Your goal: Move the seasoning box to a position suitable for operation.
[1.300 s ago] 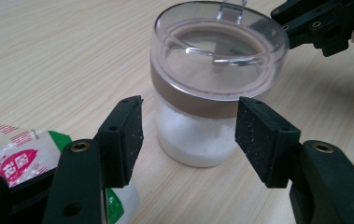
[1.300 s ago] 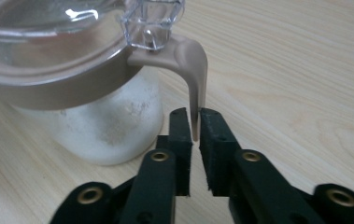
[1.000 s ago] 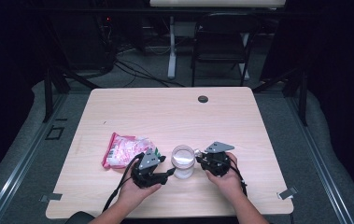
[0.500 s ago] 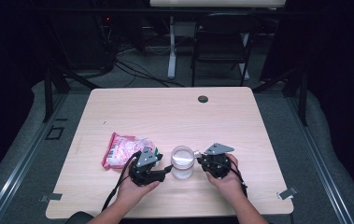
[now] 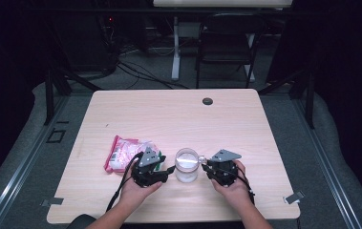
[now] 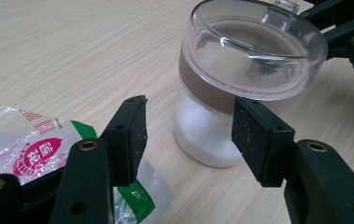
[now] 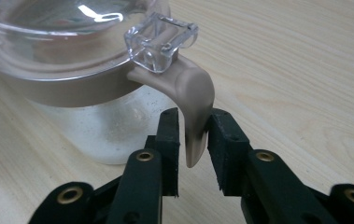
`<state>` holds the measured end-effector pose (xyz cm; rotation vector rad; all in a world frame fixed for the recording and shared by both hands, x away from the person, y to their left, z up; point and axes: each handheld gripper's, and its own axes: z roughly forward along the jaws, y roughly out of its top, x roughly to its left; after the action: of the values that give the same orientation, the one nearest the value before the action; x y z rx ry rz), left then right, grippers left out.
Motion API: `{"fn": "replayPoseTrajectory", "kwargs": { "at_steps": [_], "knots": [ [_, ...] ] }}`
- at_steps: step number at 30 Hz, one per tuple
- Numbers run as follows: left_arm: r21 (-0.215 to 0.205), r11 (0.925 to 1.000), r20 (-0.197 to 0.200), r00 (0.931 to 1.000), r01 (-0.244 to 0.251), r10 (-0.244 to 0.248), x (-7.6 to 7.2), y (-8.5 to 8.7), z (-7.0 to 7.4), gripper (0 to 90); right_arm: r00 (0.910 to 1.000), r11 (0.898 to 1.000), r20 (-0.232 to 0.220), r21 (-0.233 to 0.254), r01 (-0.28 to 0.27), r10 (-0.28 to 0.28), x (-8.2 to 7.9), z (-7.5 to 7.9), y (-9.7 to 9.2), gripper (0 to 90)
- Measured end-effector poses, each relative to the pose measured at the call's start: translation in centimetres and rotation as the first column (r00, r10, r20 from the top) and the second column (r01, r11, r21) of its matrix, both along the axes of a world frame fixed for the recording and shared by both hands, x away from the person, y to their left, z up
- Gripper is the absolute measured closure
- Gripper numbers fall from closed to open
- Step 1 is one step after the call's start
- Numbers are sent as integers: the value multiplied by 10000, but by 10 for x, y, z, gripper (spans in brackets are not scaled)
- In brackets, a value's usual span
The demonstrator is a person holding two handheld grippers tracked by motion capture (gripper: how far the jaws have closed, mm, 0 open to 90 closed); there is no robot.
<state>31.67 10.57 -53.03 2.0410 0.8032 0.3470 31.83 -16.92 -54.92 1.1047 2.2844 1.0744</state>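
Since the earlier frames my left gripper (image 5: 165, 169) had crept closer to the jar (image 5: 186, 164), its jaws easing inward yet standing wide, one pad touching the tan band. My right gripper (image 7: 194, 140) had just loosened; its jaws flanked the curved tan latch (image 7: 193, 98) with slim gaps. The clear, round jar of white grains stood between both near the table's (image 5: 178, 114) front edge, a crinkly plastic packet (image 5: 123, 153) at left.
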Motion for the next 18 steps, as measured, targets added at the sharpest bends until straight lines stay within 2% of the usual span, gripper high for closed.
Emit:
{"fn": "replayPoseTrajectory", "kwargs": {
  "at_steps": [4,6,8,9,13,15,18],
  "knots": [
    [-196,9998,108,9999,39,-37,1,3,3,455,9997,9997,-60,-91,-236,236,-7,8,-3,648],
    [-259,9997,81,10000,53,-51,2,4,4,458,9991,9989,-99,-251,-406,404,-9,12,-3,633],
    [-449,9990,34,10000,82,-80,4,7,6,465,9981,9966,245,-619,-544,560,-14,20,-5,614],
    [-489,9987,24,9999,109,-108,4,8,7,467,9980,9965,292,-649,-535,554,-15,23,-7,605],
    [-659,9978,-57,10000,-22,18,7,12,9,479,9988,9994,389,-192,-284,291,-18,33,-12,584],
    [-860,9962,-143,9998,-139,127,8,15,12,482,9992,9996,410,269,-32,21,-20,41,-16,570],
    [-1000,9947,-189,9995,-253,235,8,17,16,482,9993,9989,265,396,236,-246,-21,47,-17,572]
  ]
}}
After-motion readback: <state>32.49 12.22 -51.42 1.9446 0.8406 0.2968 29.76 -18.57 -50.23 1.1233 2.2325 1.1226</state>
